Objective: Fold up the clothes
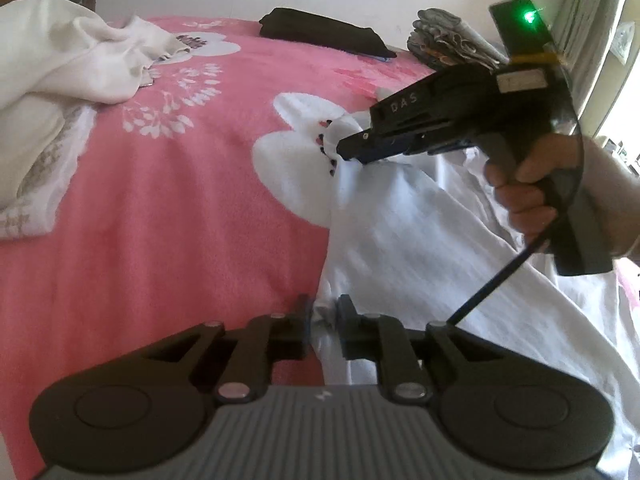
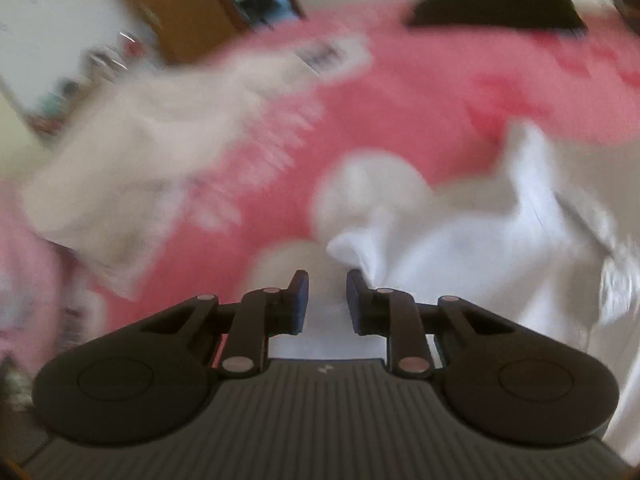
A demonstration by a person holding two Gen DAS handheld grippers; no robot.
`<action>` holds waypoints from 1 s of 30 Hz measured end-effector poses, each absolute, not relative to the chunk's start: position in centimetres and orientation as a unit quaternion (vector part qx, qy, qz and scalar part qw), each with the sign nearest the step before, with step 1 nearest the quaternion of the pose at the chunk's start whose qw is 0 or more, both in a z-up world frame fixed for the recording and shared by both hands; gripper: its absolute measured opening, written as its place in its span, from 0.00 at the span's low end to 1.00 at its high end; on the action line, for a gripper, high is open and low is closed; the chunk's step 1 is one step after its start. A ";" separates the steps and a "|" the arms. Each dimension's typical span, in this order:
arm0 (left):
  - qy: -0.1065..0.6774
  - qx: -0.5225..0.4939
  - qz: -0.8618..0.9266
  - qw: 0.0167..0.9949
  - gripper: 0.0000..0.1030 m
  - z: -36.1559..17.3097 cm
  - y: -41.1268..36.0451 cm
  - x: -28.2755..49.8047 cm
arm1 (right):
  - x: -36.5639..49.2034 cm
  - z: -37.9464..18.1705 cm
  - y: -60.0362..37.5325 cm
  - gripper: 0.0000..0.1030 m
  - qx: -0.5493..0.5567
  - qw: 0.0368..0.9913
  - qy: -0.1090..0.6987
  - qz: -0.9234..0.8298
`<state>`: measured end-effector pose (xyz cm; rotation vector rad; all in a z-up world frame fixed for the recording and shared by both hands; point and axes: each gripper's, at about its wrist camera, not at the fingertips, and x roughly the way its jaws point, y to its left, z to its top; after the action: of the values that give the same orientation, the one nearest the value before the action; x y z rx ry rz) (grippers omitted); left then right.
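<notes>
The white shirt point(image 1: 420, 240) lies crumpled on the pink blanket point(image 1: 180, 220), filling the lower right of the left wrist view. The left gripper point(image 1: 323, 320) has its jaws slightly apart with a fold of shirt between them; whether the pads press it I cannot tell. The right gripper point(image 2: 327, 296), held in a hand point(image 1: 528, 192), shows jaws apart and empty in its own blurred view. A cream garment point(image 1: 60, 80) sits upper left, a black pile point(image 1: 324, 34) at the top.

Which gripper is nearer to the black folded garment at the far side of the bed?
Right. The right gripper reaches toward the black folded garment; the left gripper is farther back, on the white garment.
</notes>
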<state>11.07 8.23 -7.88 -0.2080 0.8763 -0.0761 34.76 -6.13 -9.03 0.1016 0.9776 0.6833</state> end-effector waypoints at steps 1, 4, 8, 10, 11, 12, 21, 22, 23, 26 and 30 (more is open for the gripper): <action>0.423 -0.107 -0.040 0.899 0.33 -7.7 8.4 10.9 | 34.8 -8.8 -6.6 0.18 0.064 0.827 0.458 0.320; 0.413 -0.118 -0.037 0.902 0.49 -6.6 8.9 10.3 | 33.5 -5.6 -9.6 0.20 0.112 0.835 0.416 0.342; 0.389 -0.127 -0.020 0.912 0.60 -4.4 9.9 11.2 | 32.4 -2.0 -16.2 0.23 0.118 0.862 0.378 0.318; 0.381 -0.142 -0.013 0.914 0.70 -3.3 10.5 12.7 | 32.6 -1.0 -19.4 0.26 0.125 0.874 0.366 0.295; 0.374 -0.157 -0.013 0.914 0.70 -2.7 10.7 14.1 | 33.0 -0.9 -21.0 0.29 0.131 0.879 0.364 0.277; 0.365 -0.173 -0.016 0.915 0.71 -2.1 10.8 15.6 | 33.5 -0.9 -22.7 0.29 0.137 0.885 0.363 0.258; 0.408 -0.189 -0.030 0.893 0.72 -3.4 7.0 33.2 | 41.9 -4.7 -28.0 0.55 0.219 0.866 0.403 0.200; 0.417 -0.190 -0.025 0.888 0.72 -4.0 6.5 34.6 | 42.8 -5.1 -27.5 0.55 0.217 0.861 0.413 0.200; 0.425 -0.194 -0.022 0.884 0.72 -4.4 6.1 35.7 | 43.7 -5.6 -27.1 0.56 0.216 0.857 0.424 0.200; 0.437 -0.211 -0.013 0.874 0.71 -5.8 5.2 38.4 | 46.0 -6.6 -25.4 0.58 0.198 0.848 0.448 0.201; 0.443 -0.213 -0.007 0.871 0.49 -7.0 4.4 40.1 | 47.6 -7.8 -24.5 0.58 0.204 0.837 0.469 0.194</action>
<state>40.07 4.41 -6.97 -0.4463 0.9252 -0.0154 47.63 -24.49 -7.82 0.4328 0.9934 0.4112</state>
